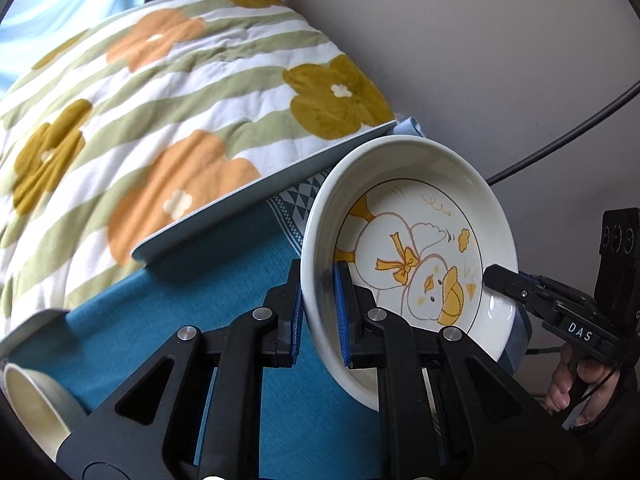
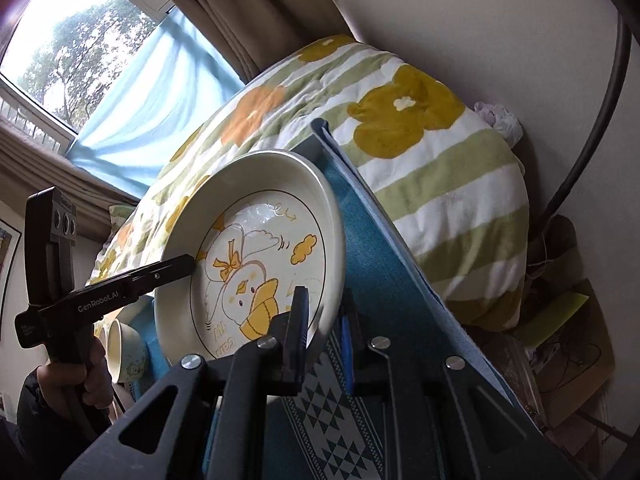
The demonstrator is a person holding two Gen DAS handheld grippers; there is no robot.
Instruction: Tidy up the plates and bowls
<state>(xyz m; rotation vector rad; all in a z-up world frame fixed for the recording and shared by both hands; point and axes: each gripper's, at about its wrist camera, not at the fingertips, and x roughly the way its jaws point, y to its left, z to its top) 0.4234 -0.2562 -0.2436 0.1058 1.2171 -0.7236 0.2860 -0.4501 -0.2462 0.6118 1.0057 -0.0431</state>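
Glossy cream duck-print plate [image 1: 408,248] is held tilted w/ both claws nearly closed on its rim, left gripper [image 1: 322,316] & right gripper [image 2: 324,328] pinching opp. edges btwn blue ribbed pads, teal woven cloth [image 1: 224,312] beneath, cream bowl [image 1: 36,404] lower-left of left claw, fluffy floral blanket [image 1: 160,100] beyond.

Mounted just behind each pair of tongs, looking forward along them, very close to the duck plate [image 1: 412,248]; left view facing from the plate's left edge, right view from its right edge; shared: plate, flowered blanket [image 2: 432,168], blue table [image 1: 224,320]
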